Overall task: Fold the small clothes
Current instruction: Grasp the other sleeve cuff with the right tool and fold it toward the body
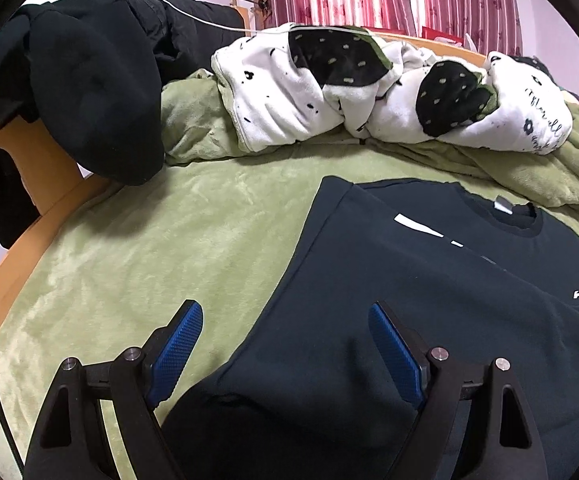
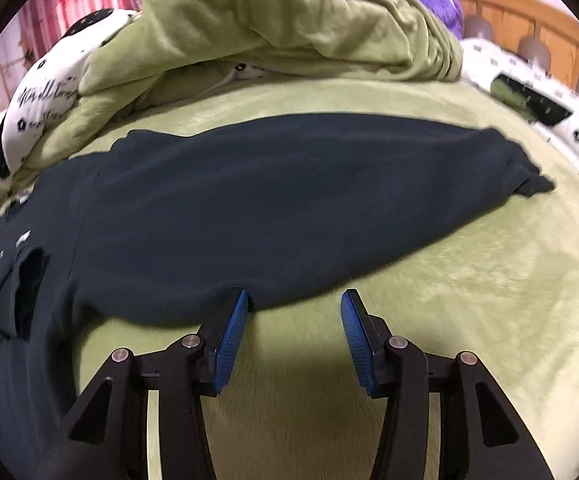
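Blue pads [image 2: 229, 340] of your right gripper [image 2: 293, 320] stand partly apart above bare green blanket [image 2: 449, 300], gripping nothing; the dark sweatshirt [image 2: 269, 200] lies just ahead, its sleeve stretched out to the right. Your left gripper [image 1: 285, 344] gapes wide and empty over the garment's folded side [image 1: 369, 280]. Risk: pinching plush blanket with the sleeve edge would drag bedding and spoil the fold.

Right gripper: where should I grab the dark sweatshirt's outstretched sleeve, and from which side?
Probably the sleeve near its cuff, coming from above over its near edge: it lies flat across the green blanket, and the open right gripper already hovers beside that edge.
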